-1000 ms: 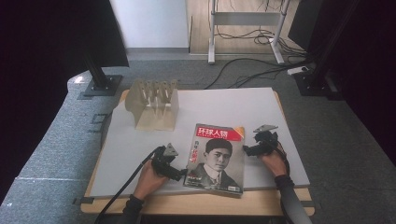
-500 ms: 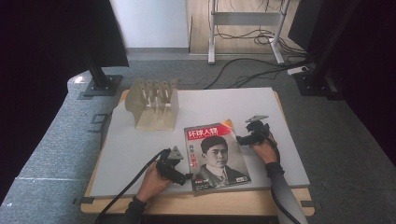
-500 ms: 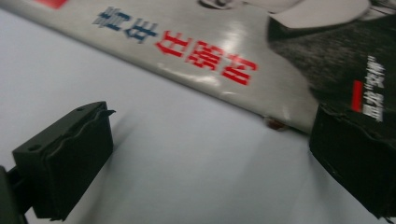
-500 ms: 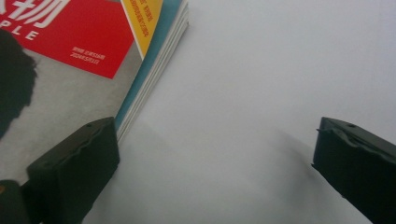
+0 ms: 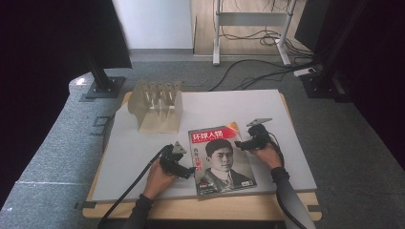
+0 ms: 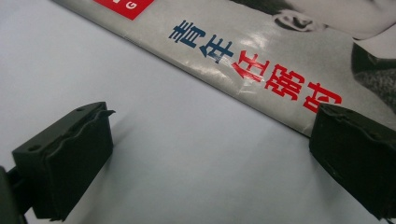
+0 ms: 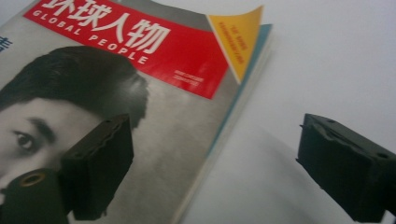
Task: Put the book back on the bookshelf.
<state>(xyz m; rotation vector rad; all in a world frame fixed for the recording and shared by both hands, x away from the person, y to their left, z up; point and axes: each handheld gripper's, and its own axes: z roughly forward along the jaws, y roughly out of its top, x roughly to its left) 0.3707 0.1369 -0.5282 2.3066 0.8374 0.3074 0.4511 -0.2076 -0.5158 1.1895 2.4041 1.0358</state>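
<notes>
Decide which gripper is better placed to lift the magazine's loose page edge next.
Probably the right gripper: its open jaws straddle the fore edge of the glossy red-titled magazine near the curled corner. The left gripper, also open, faces the spine.

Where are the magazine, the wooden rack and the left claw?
magazine (image 5: 220, 160), high view, middle of the cover.
wooden rack (image 5: 157, 102), high view, its slotted middle.
left claw (image 5: 190, 172), high view, between its tips.

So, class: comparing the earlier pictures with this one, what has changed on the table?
The magazine has slid toward the person's left and turned a little. Both tongs went with it, the left tongs at its spine edge, the right tongs at its opposite edge, both open. The wooden rack stayed put.
</notes>
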